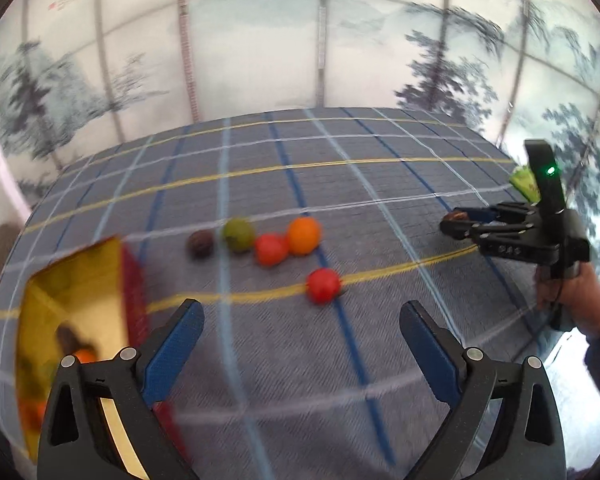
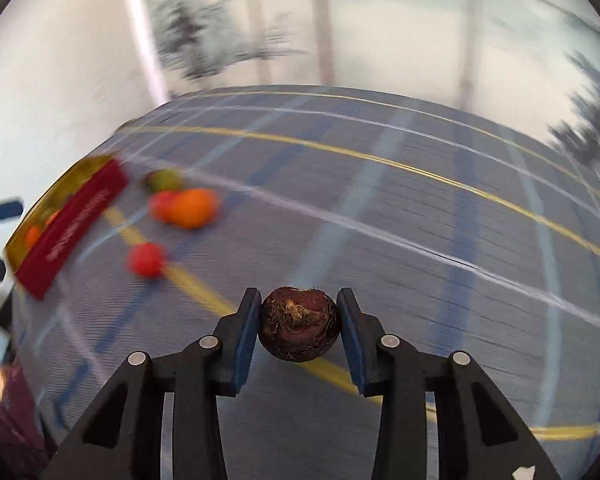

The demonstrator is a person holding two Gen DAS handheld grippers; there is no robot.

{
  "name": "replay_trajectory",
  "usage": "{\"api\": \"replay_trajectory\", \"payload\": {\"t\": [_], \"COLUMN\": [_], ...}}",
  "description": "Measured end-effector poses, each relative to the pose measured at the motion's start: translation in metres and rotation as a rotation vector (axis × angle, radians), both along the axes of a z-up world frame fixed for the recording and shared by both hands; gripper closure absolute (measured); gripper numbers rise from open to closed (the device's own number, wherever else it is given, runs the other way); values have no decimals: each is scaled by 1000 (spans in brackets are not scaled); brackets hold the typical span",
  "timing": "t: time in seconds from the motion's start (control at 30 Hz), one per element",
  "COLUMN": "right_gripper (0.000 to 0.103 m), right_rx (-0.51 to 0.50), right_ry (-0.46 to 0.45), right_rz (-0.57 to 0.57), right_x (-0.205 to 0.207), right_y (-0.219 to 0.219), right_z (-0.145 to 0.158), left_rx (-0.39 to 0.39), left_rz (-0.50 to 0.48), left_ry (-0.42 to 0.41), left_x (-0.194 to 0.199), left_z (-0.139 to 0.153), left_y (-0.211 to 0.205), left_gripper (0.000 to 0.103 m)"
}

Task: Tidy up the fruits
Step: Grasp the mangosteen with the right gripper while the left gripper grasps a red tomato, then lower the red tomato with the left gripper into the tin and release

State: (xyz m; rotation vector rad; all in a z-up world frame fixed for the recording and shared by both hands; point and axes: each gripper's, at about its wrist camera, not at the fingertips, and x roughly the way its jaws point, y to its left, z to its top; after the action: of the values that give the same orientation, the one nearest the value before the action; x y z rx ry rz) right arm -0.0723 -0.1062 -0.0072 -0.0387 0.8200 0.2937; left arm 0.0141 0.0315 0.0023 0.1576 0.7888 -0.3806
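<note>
Dark brown fruit (image 2: 299, 324) between right jaws

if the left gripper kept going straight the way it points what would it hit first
Probably the lone round red fruit on the blue plaid tablecloth. It lies just ahead of the open left gripper, roughly centred between its fingers. Motion blur and fisheye depth make this uncertain.
</note>
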Motion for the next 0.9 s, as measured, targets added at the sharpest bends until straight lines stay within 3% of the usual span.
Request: {"api": "replay_trajectory", "payload": {"t": [0.17, 0.23, 0.27, 0.47, 0.57, 0.73, 0.9], "right_gripper": [66, 66, 66, 66, 66, 66, 66], "right_rx": [45, 63, 70, 95, 100, 91, 81], "right_ry": [25, 5, 5, 29, 37, 72, 73], "right_rz": [-58, -52, -47, -15, -10, -12, -14], "right_x": [2, 2, 3, 5, 6, 11, 11], "right_y": [-35, -38, -39, -38, -35, -32, -32], "right_z": [-10, -7, -6, -10, -12, -17, -16], "left_rx": [62, 73, 68, 4, -51, -64, -106], "left_rz": [-43, -47, -45, -7, -6, 11, 67], "left_ry": [25, 60, 76, 169, 186, 184, 160], "left_x": [33, 46, 49, 70, 73, 61, 40], "left_z": [-28, -41, -46, -67, -71, -66, -42], "left_y": [-32, -36, -36, -28, -28, -29, -16], "left_gripper": [19, 38, 41, 44, 71, 71, 71]}}
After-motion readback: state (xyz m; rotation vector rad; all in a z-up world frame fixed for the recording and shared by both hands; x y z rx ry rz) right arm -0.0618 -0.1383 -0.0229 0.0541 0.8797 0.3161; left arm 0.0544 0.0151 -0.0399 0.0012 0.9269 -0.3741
